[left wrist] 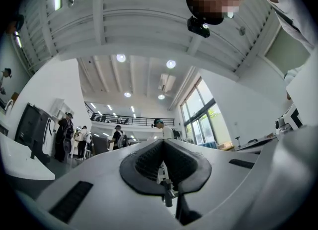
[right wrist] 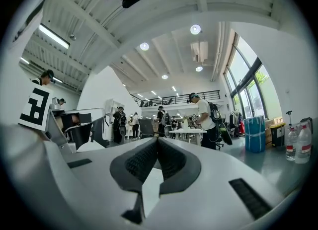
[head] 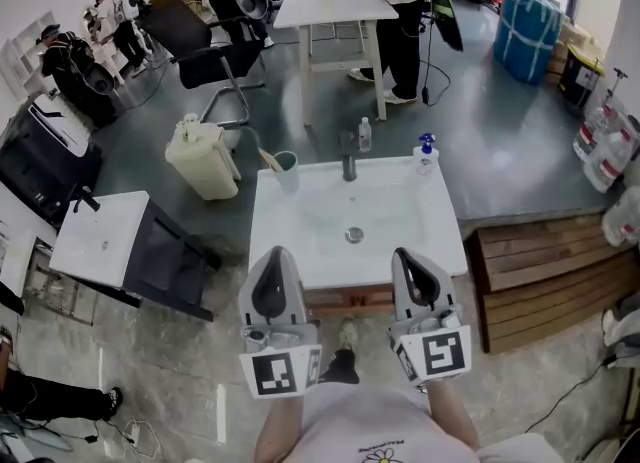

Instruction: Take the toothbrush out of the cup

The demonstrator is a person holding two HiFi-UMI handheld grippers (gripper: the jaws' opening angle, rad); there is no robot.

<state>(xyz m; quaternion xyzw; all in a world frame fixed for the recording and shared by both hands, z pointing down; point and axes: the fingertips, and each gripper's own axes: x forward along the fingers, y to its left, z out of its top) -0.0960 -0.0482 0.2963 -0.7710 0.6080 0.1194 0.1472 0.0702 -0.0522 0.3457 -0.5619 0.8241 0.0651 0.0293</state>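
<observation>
A pale blue cup [head: 286, 170] stands at the far left corner of the white washbasin [head: 300, 251]. A light-coloured toothbrush [head: 270, 159] leans in it, tilted to the left. Both grippers hover over the basin's near edge, well short of the cup. My left gripper [head: 275, 252] is shut, its jaws together with nothing between them, as the left gripper view [left wrist: 163, 141] also shows. My right gripper [head: 405, 253] is level with it on the right, likewise shut and empty [right wrist: 157, 139]. Both gripper views look up over the room, and neither shows the cup.
A dark tap [head: 349, 166] and a drain [head: 354, 235] sit on the basin's centre line. A clear bottle [head: 365, 135] and a blue-topped pump bottle [head: 426, 155] stand at the back. Wooden steps [head: 545, 276] lie to the right, a white side table [head: 100, 236] and a cream canister [head: 203, 159] to the left.
</observation>
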